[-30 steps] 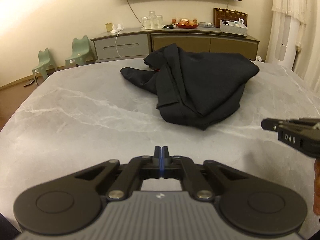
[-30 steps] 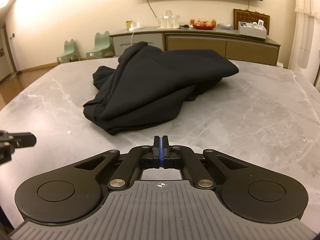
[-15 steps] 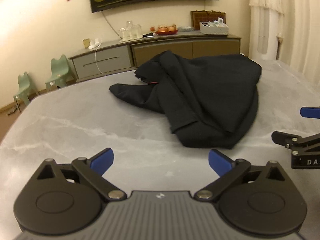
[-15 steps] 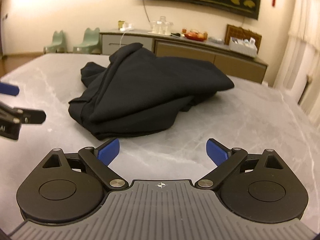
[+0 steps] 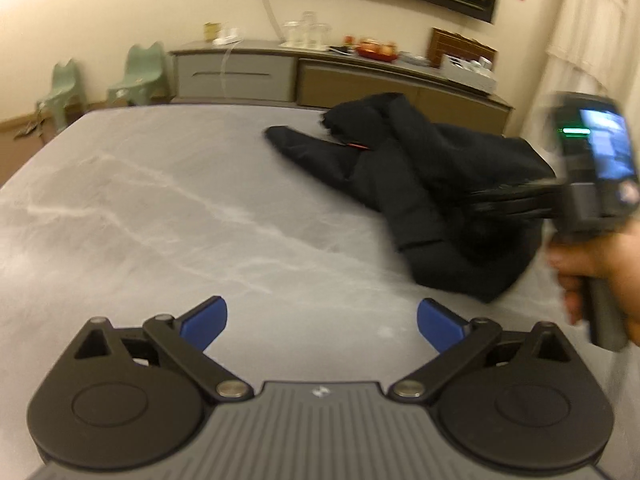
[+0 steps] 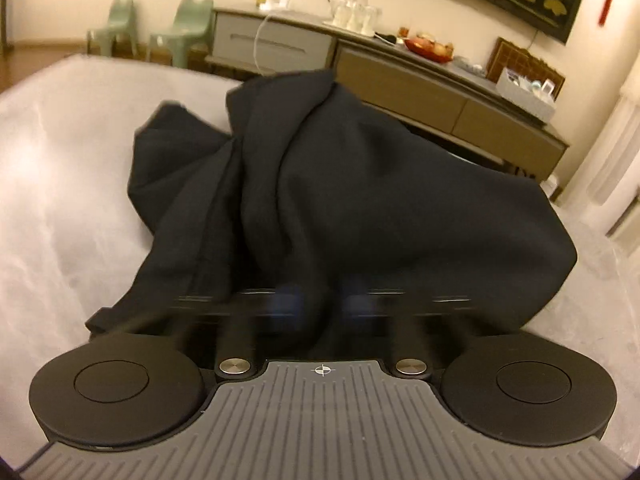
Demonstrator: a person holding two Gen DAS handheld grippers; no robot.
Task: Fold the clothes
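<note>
L gripper [image 5: 322,320]: mine, jaws spread as wide as they go, nothing between the blue pads; only bare counter [image 5: 140,208] below & ahead.
L job: I'd bring it over toward the loose sleeve end on the near-left of the heap, stay low, pick one layer only.
Garment [image 5: 432,200]: dark top, crumpled in a heap on the far-right part of the counter, one sleeve poking out to the left. Not flat yet, so folding hasn't really started by my read.
R gripper [image 6: 320,300]: jaws closing right now at the near edge of the heap, cloth bunched between the blurred pads. Can't tell if they've bitten yet; too much motion smear.
R hand [image 5: 596,264]: wraps the handle at the right edge of the left-wrist view, gripper body over the garment's right side.
Grab pt: looks like a thick fold, prob several layers. Better to catch a hem or shoulder seam, else the whole lump lifts as one.
Doing it well: finish the pinch before pulling, then lift & drag outward slowly so the cloth opens; get L on an opposite edge so the two can stretch it flat.
Risk: a fast pull w/ half a grip = cloth slips out, or the heap slides across the smooth counter.
Bkgd: sideboard [image 6: 400,76] w/ glasses & fruit bowl behind, two green chairs [image 6: 176,28] far left; none in the way.
</note>
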